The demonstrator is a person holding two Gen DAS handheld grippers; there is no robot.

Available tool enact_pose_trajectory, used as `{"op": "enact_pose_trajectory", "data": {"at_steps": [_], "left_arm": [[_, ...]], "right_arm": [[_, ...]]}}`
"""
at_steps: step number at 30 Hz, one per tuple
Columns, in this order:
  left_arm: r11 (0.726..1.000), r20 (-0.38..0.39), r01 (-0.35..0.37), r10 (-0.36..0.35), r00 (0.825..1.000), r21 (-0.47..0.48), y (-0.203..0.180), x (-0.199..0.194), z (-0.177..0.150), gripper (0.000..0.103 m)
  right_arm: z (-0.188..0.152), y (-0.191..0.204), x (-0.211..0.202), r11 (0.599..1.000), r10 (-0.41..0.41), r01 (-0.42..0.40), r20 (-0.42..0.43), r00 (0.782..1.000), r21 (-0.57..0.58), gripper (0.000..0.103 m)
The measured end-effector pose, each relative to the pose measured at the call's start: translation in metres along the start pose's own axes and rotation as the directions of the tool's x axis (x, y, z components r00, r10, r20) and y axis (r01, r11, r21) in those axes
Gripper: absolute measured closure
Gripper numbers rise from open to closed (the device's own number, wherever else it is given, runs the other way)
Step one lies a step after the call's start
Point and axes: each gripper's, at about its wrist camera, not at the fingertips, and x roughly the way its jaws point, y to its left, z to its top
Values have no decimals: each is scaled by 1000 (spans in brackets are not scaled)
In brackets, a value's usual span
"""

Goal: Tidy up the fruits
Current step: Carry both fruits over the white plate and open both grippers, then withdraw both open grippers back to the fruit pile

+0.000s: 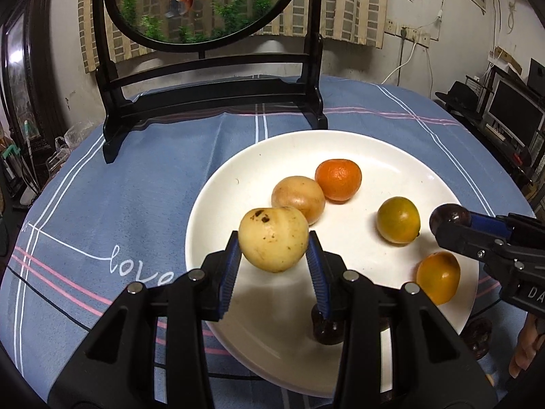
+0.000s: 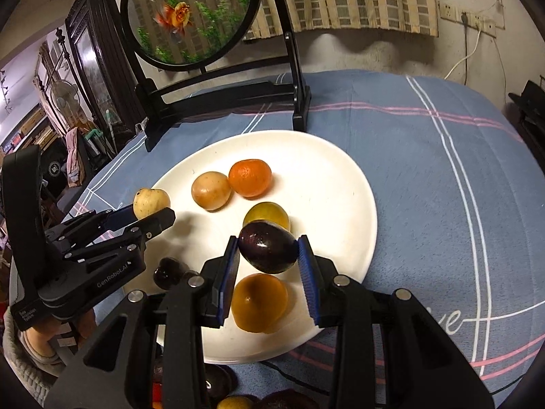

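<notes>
Left black two-finger gripper pitched down and forward, blue-padded jaws closed against both flanks of a pale yellow round fruit, held clear above the surface. Right black two-finger gripper pitched down likewise, jaws bracketing a dark purple plum, pads at its sides. Bare hand below left gripper body.

"love" on the tablecloth, "GenRobot.AI" on the left claw
</notes>
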Motion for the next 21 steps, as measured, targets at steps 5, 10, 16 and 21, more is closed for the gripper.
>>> {"op": "enact_pose_trajectory", "data": {"at_steps": [5,10,16,21], "left_arm": [[999,56,-29,28,998,22,-5,-12,1,41],[999,90,-46,44,995,27,-5,-22,0,32],[996,149,-90,88,985,8,-2,-45,-6,13],[994,174,-105,107,979,-20,3,-72,-23,8]], "right_arm": [[2,1,-11,1000,-18,18,41,999,-9,31],[7,5,-34,1000,17,-17,88,996,1,30],[8,17,-70,998,59,-60,158,986,4,28],[-24,26,-100,999,49,-49,215,975,-1,10]]}}
